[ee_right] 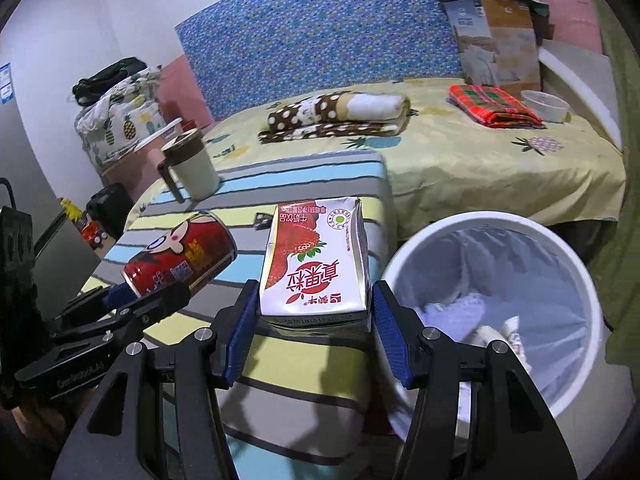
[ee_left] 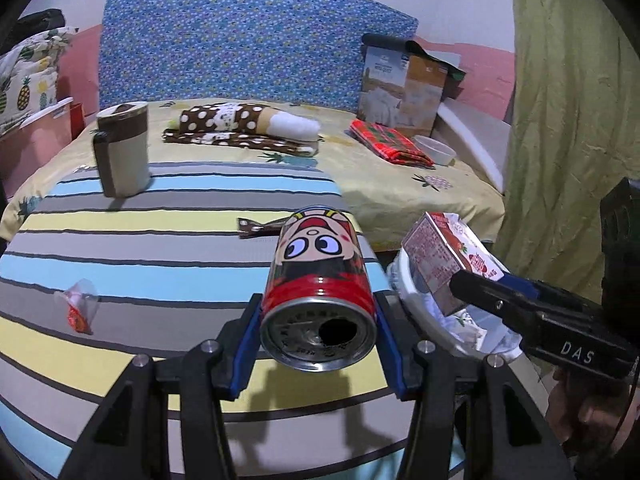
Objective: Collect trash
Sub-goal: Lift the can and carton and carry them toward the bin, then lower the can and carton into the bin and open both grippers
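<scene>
My left gripper is shut on a red cartoon-print drink can, held lying along the fingers above the striped cloth. The same can shows at the left of the right wrist view. My right gripper is shut on a white strawberry milk carton, lifted over the cloth's right edge. That carton appears in the left wrist view just above the white bin. The lined bin stands open to the right of the carton, with crumpled waste inside.
A small clear wrapper with red print and a brown wrapper lie on the striped cloth. A lidded mug stands at its far left. Folded blankets, a red plaid cloth, a plastic bowl and a paper bag sit on the bed.
</scene>
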Available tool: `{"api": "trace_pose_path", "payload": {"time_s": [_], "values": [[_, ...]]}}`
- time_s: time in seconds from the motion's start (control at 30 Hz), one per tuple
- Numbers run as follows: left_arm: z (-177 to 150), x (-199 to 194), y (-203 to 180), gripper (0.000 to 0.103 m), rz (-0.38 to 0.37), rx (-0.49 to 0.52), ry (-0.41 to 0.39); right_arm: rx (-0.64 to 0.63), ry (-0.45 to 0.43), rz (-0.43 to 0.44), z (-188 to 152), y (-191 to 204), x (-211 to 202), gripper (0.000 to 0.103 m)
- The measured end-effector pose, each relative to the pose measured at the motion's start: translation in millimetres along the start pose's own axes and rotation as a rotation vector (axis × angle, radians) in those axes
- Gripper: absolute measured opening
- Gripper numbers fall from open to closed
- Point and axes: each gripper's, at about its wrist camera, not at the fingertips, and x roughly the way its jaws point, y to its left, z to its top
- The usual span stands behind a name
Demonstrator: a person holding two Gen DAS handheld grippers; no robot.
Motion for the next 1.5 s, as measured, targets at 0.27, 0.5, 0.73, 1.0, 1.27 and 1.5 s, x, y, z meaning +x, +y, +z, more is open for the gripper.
{"api": "trace_pose_path", "payload": {"time_s": [0.27,0.5,0.73,1.0,1.27,1.5], "values": [[4,13,-32,0.054,-0.056,0.050,0.013,0.052,-0.023,-0.061,-1,-28,-11,0.058],[6,26,-60,0.054,-0.106,0.093,0.031,0.103,-0.037,-0.115,-3,-53,-21,0.058],[8,40,-85,0.054,-0.143,0.128,0.050,0.134,-0.033,-0.152,-7,-74,-23,0.058],[5,60,-107,0.054,-0.178,0.156,0.091,0.169,-0.013,-0.177,-13,-94,-24,0.058],[3,82,-122,0.054,-0.204,0.185,0.137,0.192,0.030,-0.187,-17,-108,-15,0.058],[3,99,-133,0.054,-0.225,0.205,0.163,0.198,0.067,-0.182,-19,-119,-6,0.058]]}}
